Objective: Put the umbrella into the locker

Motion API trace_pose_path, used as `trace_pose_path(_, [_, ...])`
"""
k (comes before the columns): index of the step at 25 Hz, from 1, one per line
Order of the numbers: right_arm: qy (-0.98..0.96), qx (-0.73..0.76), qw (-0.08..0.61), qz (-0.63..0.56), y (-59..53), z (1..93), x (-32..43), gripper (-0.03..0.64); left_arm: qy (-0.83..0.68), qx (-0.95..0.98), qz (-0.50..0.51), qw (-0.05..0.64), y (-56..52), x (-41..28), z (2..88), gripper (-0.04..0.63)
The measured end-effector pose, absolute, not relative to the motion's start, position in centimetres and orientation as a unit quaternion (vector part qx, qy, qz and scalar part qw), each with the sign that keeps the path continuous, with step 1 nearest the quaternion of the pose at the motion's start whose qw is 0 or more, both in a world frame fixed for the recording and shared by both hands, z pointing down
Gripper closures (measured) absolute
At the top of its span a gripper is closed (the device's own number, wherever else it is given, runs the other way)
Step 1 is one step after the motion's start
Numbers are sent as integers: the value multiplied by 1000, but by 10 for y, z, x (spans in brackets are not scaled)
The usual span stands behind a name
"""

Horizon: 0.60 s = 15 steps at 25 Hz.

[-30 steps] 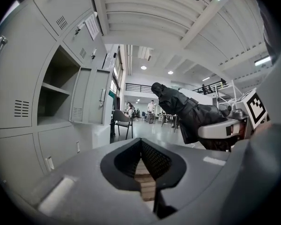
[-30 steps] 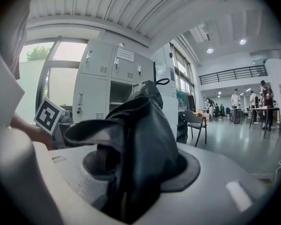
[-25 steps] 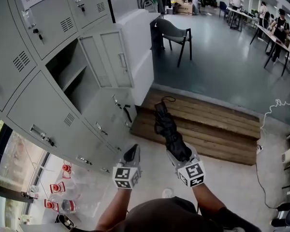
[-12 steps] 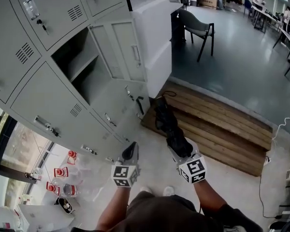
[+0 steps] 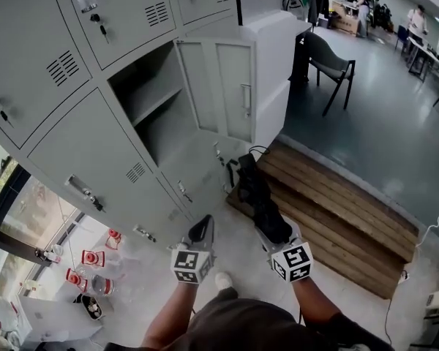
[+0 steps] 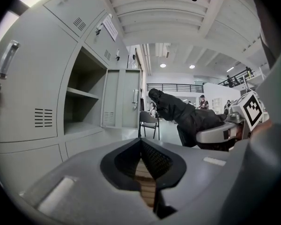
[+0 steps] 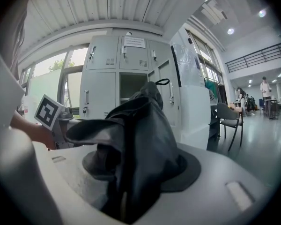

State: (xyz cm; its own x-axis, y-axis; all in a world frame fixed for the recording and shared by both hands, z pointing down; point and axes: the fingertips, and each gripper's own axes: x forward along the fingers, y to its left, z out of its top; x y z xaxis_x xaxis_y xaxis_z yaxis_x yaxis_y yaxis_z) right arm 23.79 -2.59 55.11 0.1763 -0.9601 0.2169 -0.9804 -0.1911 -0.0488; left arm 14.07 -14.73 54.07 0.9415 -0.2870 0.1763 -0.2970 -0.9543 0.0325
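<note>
Umbrella [image 5: 257, 196]: we find it clamped in the right gripper [image 5: 273, 229], tip toward the locker [image 5: 161, 126].
Left gripper [image 5: 202, 229]: closed, empty.
Change: we see the locker nearer.

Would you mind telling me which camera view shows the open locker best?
The head view: the open locker shows whole, with its shelf and swung-out door. The left gripper view sees it from the side; in the right gripper view the umbrella covers its lower part.

Black folded umbrella [image 5: 260, 199], fabric bunched, clamped in the right gripper [image 5: 273, 231], loop end forward. Grey locker [image 5: 168, 130] open, door [image 5: 230, 86] swung wide, one shelf [image 5: 152, 102] inside. Not yet in.
</note>
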Motion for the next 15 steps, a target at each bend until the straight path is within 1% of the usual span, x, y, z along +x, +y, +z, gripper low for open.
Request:
trace_pose_path(7, [-648, 754, 64, 93, -100, 545, 246, 379, -169, 982, 77, 36, -216, 146, 539, 591])
trace_pose_path(15, [-663, 739, 71, 101, -172, 546, 239, 379, -193, 978, 73, 39, -290, 130, 541, 591])
